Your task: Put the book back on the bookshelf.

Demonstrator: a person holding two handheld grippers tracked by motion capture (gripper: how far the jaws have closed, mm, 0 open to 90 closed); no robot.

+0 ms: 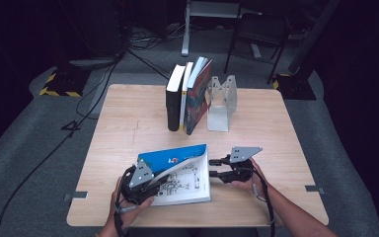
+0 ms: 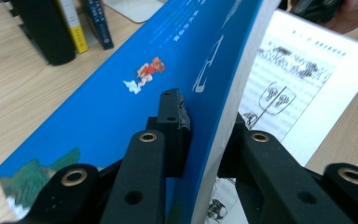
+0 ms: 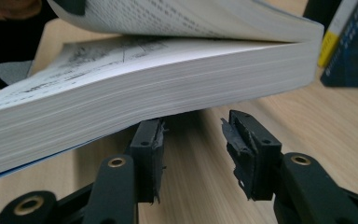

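Two grippers at work: the left gripper in the lower left of the high view, the right gripper just right of centre, both at one open book.
Book, place: lower middle of the table, near the person's edge, its spine running roughly from lower left to upper right in the high view.
Book, state: partly open; the blue cover and a sheaf of pages are lifted, and the printed page below lies flat with its line drawings showing.
Left gripper, state: pressed together on the raised blue cover and the pages behind it, one jaw on the blue face, the other on the page side, as the left gripper view shows.
Right gripper, state: jaws spread with nothing between them, pads apart and bare in the right gripper view.
Right gripper, relation to book: at the book's right edge, pointing left toward it; in its own view the thick page block lies just above and beyond the jaw tips, not between them.
Key relation: the page edges face the right gripper, so I judge it the hand placed to take the lower block or turn a page, while the left hand holds the cover up.
Row of books: standing upright at the far middle of the table, a clear bookend just to their right, well apart from both hands.
Risk, as I judge it: the lifted cover could slip if that pinch eases.
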